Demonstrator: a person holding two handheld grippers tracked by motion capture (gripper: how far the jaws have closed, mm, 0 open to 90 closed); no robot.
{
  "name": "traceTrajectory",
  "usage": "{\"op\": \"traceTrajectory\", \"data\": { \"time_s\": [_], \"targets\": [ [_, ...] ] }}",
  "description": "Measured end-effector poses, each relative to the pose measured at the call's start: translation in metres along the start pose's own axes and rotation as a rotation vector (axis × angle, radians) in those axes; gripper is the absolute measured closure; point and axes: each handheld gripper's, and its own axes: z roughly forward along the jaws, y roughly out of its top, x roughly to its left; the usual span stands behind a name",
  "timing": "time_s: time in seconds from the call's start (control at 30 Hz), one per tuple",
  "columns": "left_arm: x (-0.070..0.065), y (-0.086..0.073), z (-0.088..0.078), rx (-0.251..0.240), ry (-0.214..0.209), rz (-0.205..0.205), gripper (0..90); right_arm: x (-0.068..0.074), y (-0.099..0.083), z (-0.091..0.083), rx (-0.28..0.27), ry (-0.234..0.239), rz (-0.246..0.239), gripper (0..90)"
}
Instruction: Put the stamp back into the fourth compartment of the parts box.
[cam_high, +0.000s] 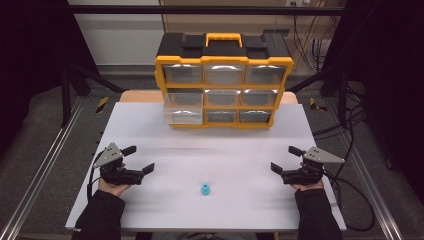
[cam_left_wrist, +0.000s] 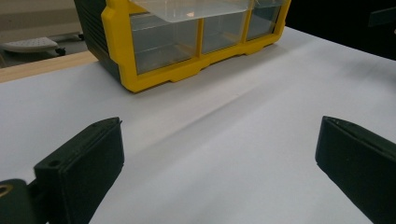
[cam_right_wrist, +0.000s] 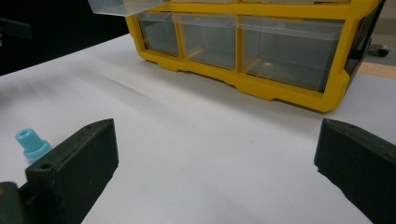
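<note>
Blue cap-like piece (cam_high: 205, 189) stands upright on the white table (cam_high: 235, 145), near my edge and about midway between my two hands, its narrow neck pointing up and its wider base down. My left gripper (cam_high: 139, 161) rests to its left with the jaws spread wide and nothing between them; in the left gripper view its black jaws frame bare table and point toward the yellow drawer cabinet (cam_high: 223, 85) at the far side. My right gripper (cam_high: 284, 160) sits to the right of the piece, jaws likewise wide apart and empty. In the right gripper view the blue piece (cam_right_wrist: 31, 144) shows just beyond the left jaw, so it lies off to the side of where that gripper points, not between the jaws. From above, the piece looks a little closer to my left gripper than to my right, though both are clear of it, and it sits slightly nearer to me than either pair of fingertips. I judge that whichever hand goes for it must swing inward and draw back a bit, then close across the neck or base, since the long axis is vertical. One clear drawer (cam_high: 183, 106) at the cabinet's lower left stands pulled out, a likely place for the piece.
</note>
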Motion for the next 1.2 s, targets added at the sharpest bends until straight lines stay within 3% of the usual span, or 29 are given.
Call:
{"op": "traceTrajectory", "data": {
  "time_s": [0.57, 1.2],
  "targets": [
    [-0.011, 0.006, 0.008, 0.019, -0.003, 0.006, 0.5, 0.001, 0.000, 0.001, 0.003, -0.001, -0.003, 0.2],
    [-0.034, 0.011, 0.026, 0.062, -0.049, 0.020, 0.5, 0.001, 0.000, 0.002, 0.008, 0.004, -0.009, 0.2]
  ]
}}
